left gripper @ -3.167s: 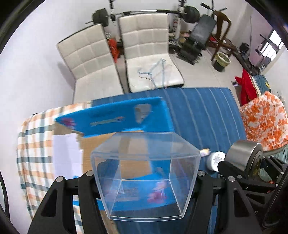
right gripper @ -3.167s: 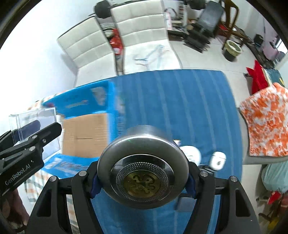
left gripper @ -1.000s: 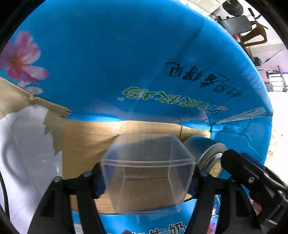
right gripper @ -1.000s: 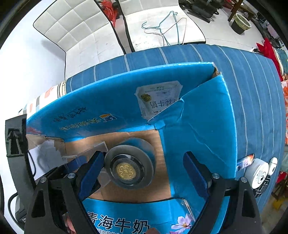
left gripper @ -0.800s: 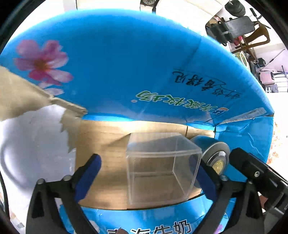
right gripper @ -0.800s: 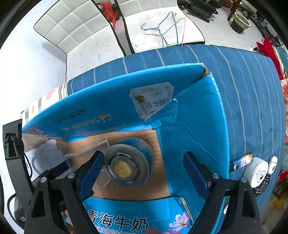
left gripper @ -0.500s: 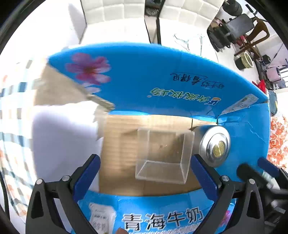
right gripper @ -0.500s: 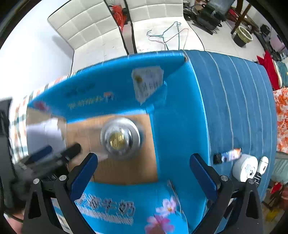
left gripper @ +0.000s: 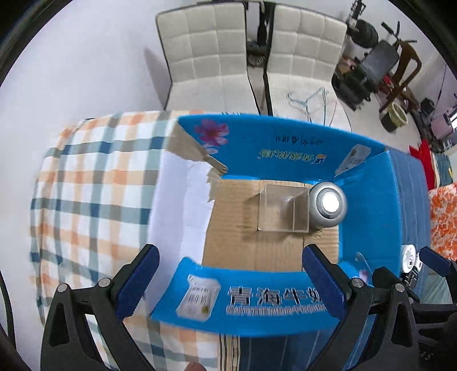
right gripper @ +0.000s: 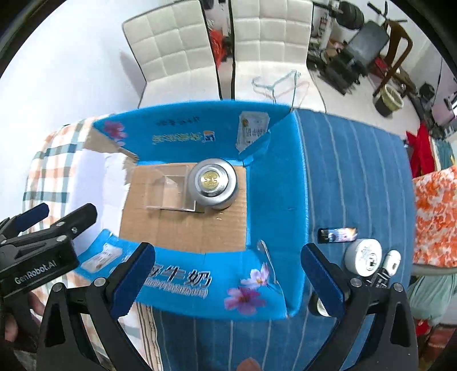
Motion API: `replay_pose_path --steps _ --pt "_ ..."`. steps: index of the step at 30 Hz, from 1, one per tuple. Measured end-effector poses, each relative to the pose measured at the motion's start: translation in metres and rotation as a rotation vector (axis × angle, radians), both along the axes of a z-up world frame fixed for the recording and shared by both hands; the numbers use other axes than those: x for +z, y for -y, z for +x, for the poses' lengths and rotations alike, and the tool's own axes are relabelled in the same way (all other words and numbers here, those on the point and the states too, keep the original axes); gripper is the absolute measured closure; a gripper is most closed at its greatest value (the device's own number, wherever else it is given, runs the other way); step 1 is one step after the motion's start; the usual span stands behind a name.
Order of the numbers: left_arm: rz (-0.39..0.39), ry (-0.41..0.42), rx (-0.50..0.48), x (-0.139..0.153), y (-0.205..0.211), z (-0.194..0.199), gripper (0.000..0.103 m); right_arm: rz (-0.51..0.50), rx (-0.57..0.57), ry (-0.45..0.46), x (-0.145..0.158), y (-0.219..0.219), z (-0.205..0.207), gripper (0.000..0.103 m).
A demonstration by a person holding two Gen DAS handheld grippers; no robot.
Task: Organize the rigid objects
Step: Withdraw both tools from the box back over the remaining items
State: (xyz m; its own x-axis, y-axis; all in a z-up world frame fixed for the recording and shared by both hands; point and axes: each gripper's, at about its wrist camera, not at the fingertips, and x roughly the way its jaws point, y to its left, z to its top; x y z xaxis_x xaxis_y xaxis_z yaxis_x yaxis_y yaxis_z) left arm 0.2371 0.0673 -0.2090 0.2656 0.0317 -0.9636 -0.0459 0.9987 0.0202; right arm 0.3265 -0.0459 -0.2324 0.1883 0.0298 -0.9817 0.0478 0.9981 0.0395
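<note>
A lived-in room of a home, doubling as a gym corner.

2 white padded chairs (left gripper: 248, 54) stand against a plain wall, with wire clothes hangers (left gripper: 310, 100) lying on one seat. Behind them sit a barbell with weight plates (right gripper: 350, 11), a black weight bench (left gripper: 371, 65) and a wooden chair (right gripper: 397, 42). Blue striped (right gripper: 357, 177) and checked (left gripper: 94, 185) cloths cover the work surface.

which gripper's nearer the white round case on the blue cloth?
Right. The right gripper is open beside the box, with the case just past its right finger. The left gripper, also open, is further left.
</note>
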Motion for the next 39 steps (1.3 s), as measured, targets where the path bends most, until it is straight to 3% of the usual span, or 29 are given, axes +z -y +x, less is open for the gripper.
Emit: replay_pose_path --steps 11,20,25,31,39 --pt "0.044 0.154 -0.004 0.085 0.018 -0.061 0.000 0.042 0.019 0.121 0.080 0.005 -0.057 0.000" --pt "0.027 0.168 -0.014 0.106 0.031 -0.086 0.000 0.097 -0.008 0.127 0.094 0.028 -0.089 0.000" --pt "0.008 0.156 -0.055 0.100 0.060 -0.084 0.000 0.099 -0.089 0.115 0.091 0.073 -0.102 0.000" --pt "-0.051 0.090 -0.167 0.072 0.133 -0.071 0.000 0.044 -0.256 0.087 0.078 0.165 -0.113 0.000" --pt "-0.075 -0.001 -0.341 0.022 0.252 -0.068 0.000 0.016 -0.469 -0.014 0.023 0.290 -0.137 0.000"
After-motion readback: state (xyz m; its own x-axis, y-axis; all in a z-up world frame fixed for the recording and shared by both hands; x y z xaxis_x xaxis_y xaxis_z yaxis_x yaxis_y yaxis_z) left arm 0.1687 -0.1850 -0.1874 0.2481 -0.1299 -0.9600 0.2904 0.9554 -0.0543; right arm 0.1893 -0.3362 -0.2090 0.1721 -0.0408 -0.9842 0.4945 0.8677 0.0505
